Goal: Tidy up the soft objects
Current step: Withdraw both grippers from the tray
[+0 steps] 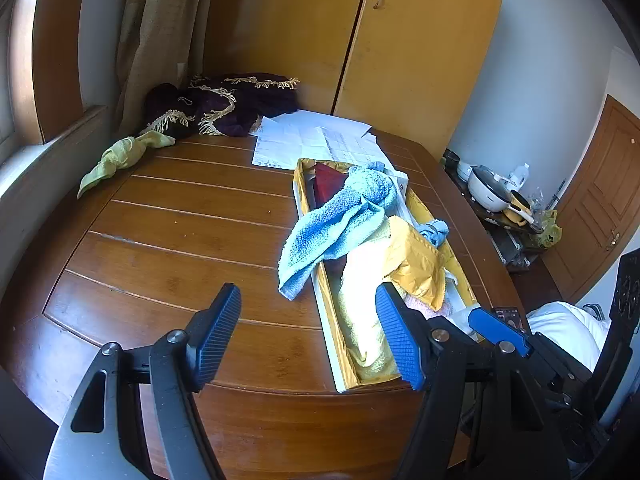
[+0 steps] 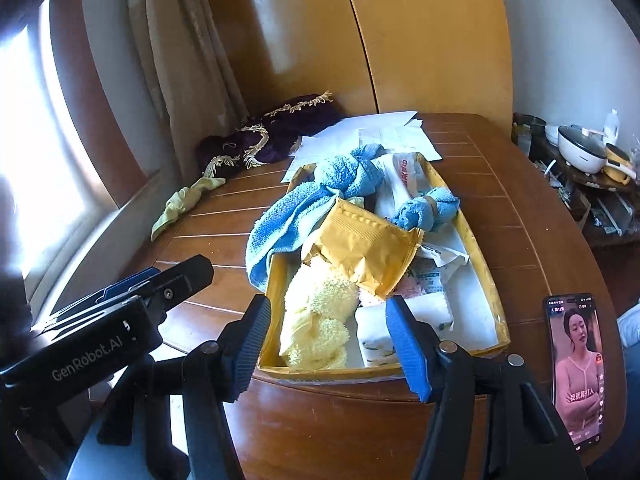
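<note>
Both my tongs, left (image 1: 308, 332) and right (image 2: 326, 344), hang wide open and empty over the table's (image 1: 168, 240) near edge. Just beyond them the box (image 2: 490, 292) holds a yellow towel (image 2: 320, 320), a padded envelope (image 2: 368, 244) and a blue towel (image 1: 332, 220) spilling over its left wall. A green cloth (image 1: 116, 158) lies at the table's far left edge.

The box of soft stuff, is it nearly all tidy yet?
Partly. The yellow towel, a padded envelope and a small blue cloth already sit in the box. Nothing is in hand: the left hand-held gripper and right hand-held gripper are both open and empty. Left to do: the big blue towel spills over the box edge, and a green cloth lies on the table.
</note>
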